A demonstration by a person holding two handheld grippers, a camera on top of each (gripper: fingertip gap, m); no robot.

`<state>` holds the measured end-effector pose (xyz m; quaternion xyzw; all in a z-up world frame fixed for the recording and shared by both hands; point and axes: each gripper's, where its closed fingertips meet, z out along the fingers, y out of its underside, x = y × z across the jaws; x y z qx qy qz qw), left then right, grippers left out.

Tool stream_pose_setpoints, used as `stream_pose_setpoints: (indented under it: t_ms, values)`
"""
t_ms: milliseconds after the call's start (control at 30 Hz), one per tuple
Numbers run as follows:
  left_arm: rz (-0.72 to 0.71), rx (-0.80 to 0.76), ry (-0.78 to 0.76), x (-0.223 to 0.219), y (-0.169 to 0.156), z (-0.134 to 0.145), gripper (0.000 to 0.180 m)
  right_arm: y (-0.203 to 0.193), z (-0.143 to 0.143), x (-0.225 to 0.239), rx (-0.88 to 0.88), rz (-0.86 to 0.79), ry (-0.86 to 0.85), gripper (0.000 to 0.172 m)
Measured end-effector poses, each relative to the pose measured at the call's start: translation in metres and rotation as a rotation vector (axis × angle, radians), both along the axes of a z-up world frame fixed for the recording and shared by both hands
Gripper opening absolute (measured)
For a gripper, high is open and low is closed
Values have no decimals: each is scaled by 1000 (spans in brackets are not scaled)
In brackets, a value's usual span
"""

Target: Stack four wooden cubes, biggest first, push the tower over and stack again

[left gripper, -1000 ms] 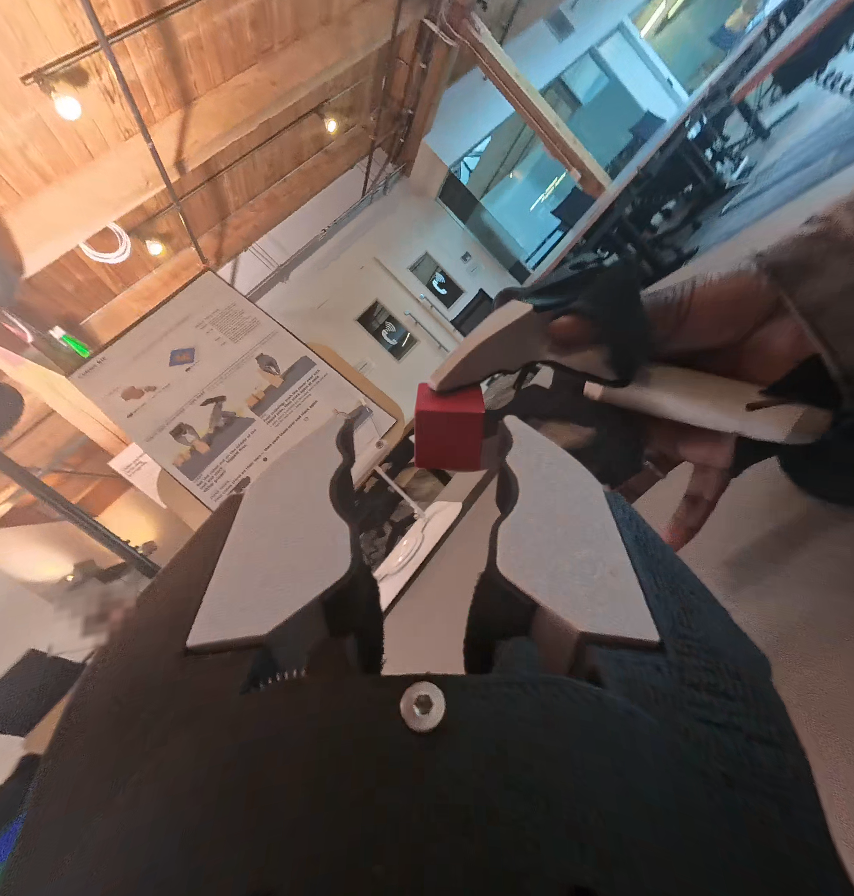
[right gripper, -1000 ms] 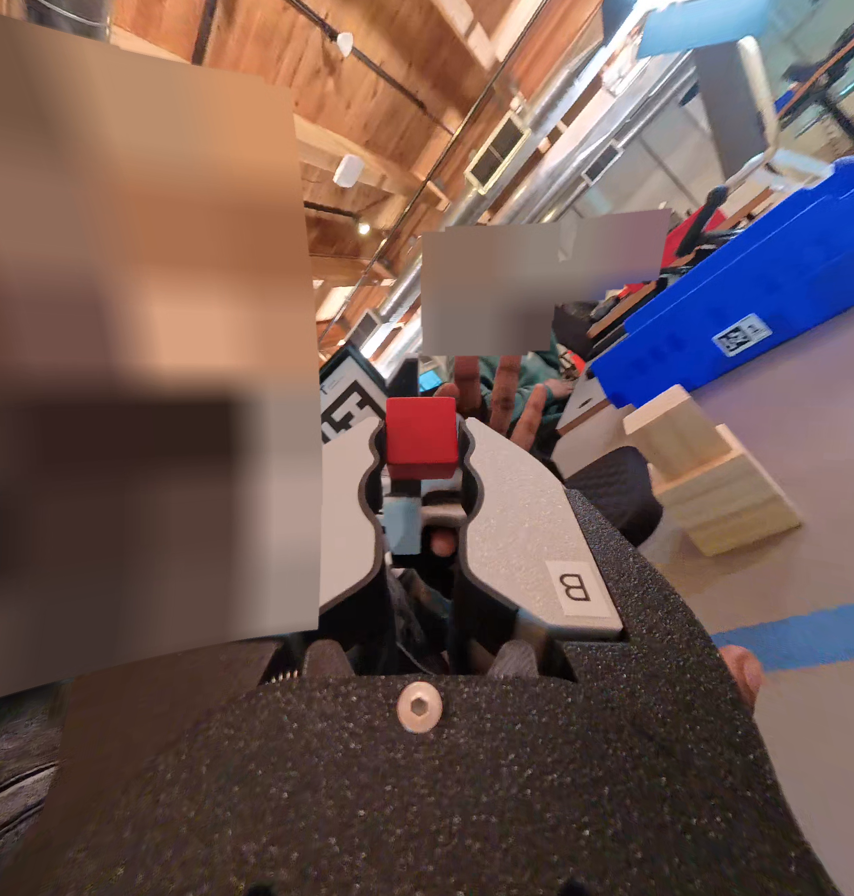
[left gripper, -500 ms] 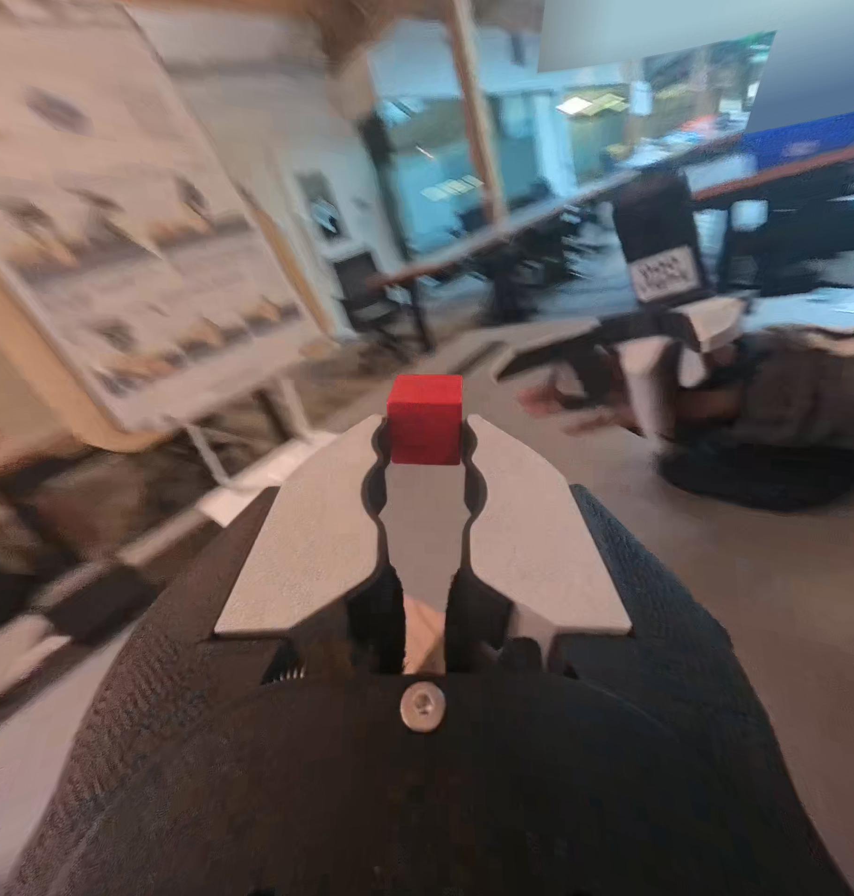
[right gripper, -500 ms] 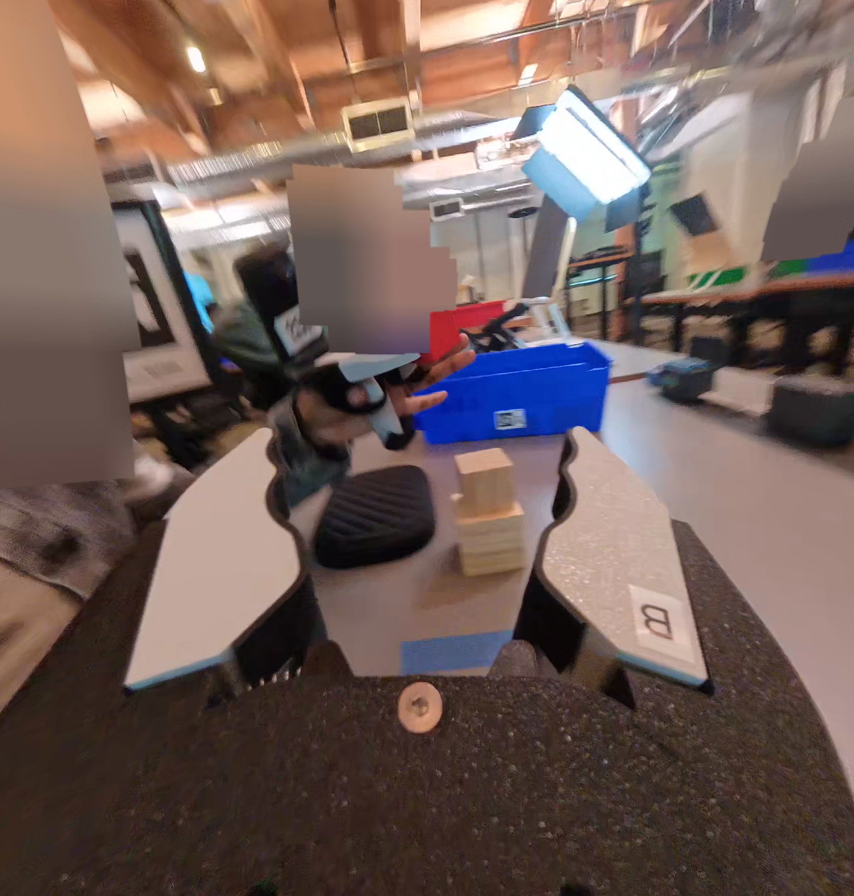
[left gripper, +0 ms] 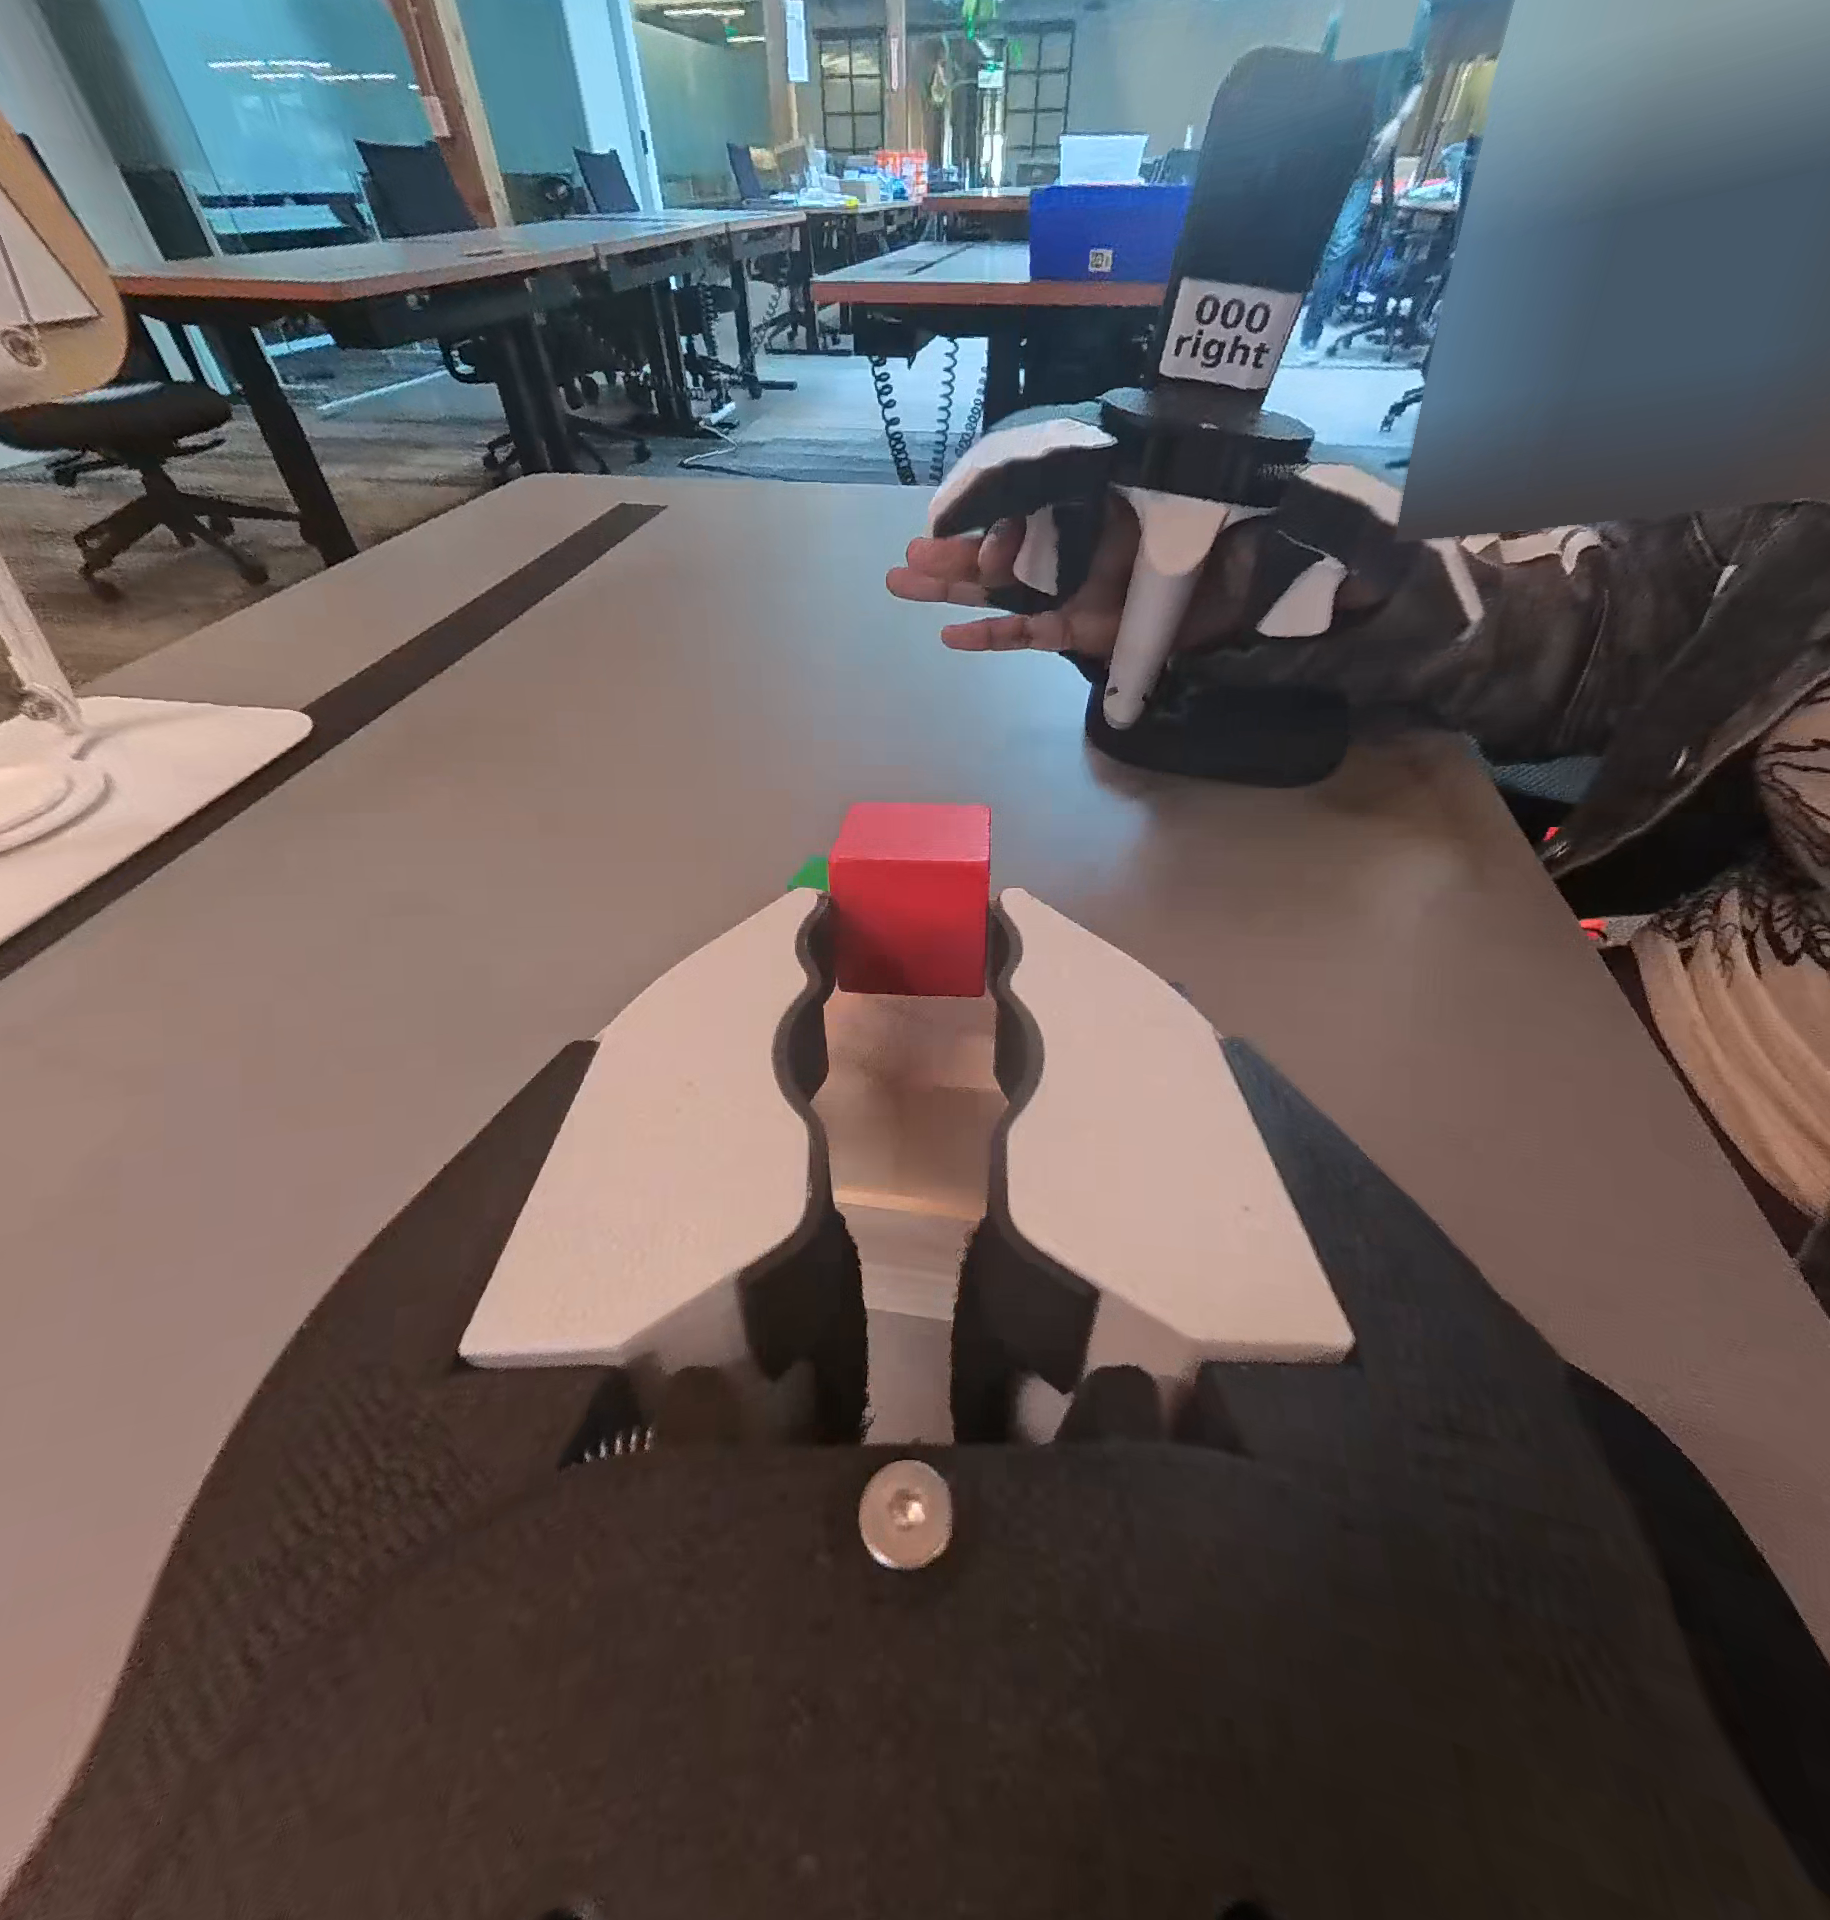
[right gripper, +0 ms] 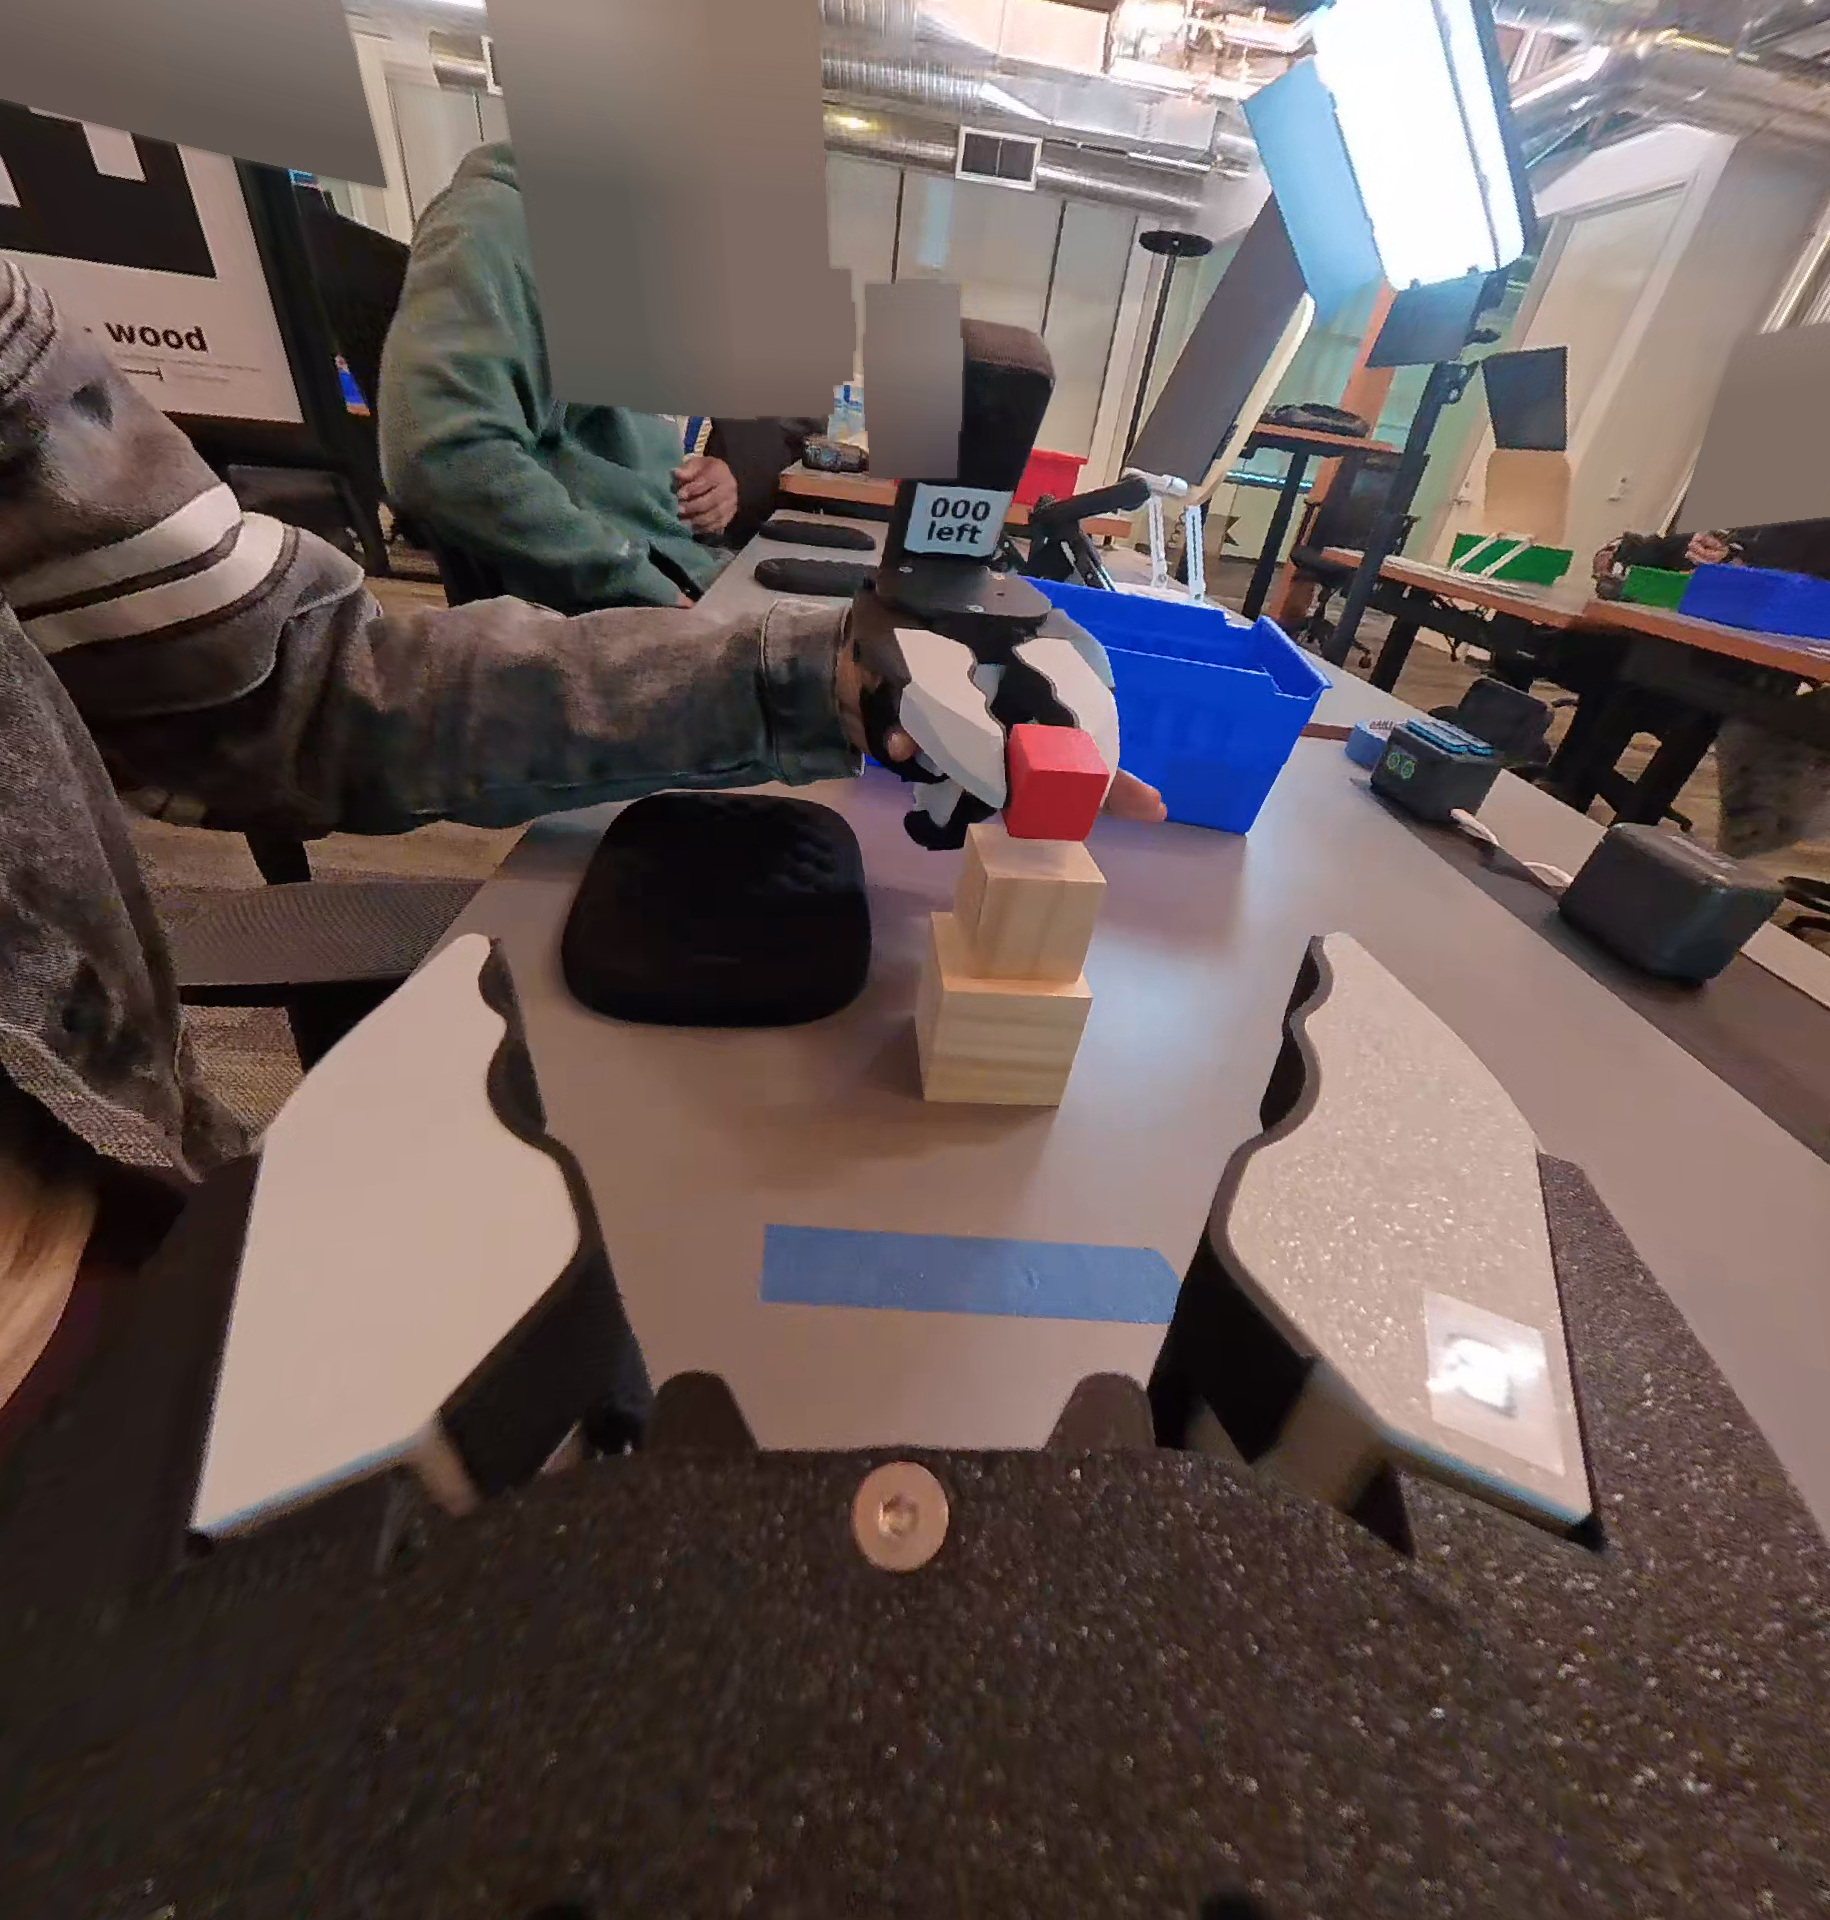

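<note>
left tool [left gripper: 911,940] pinching red cube [left gripper: 911,896] at tips, just over two-cube wooden stack [right gripper: 1004,977] | right tool [right gripper: 890,1049] wide, bare, stack ahead | cube likely light, rigid, smooth; grip flat sides

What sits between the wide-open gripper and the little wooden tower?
Only a blue tape strip on the grey table, in the right wrist view, before the stacked pale wooden cubes.

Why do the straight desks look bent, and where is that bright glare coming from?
Left wrist view: the wide lens bows the table edges and far desks; the red cube is sharp. Right wrist view: a studio light panel at top right blows out white, and the wooden cubes cast soft shadows.
</note>
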<state>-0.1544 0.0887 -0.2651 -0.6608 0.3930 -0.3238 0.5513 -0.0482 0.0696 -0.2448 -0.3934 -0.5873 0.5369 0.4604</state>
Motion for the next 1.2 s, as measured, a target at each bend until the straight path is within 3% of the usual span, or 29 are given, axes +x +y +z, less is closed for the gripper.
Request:
stream_pose_setpoints:
  t_ms: [367,533,633,700,800,967,1133,1200]
  values:
    - [2,-31,-22,-4,1,-10,28,2,1,1,-11,-5,7,134]
    - [18,-3,-49,-7,-1,-2,64,5,0,1,-10,-17,2,133]
    - [126,66,-110,-11,1,20,93,14,-5,0,-18,-60,-23,128]
    - [288,163,-142,-15,2,41,110,30,-14,-3,-30,-140,-75,117]
    - [500,362,-200,-11,-15,74,113,70,-44,-3,-67,-349,-292,75]
    - [451,469,-516,23,-75,118,110,99,-85,-10,-8,-434,-589,56]
    - [502,530,-398,34,-84,109,104,112,-116,-25,98,-413,-728,43]
    - [515,555,-364,40,-83,107,100,108,-118,-31,86,-383,-717,22]
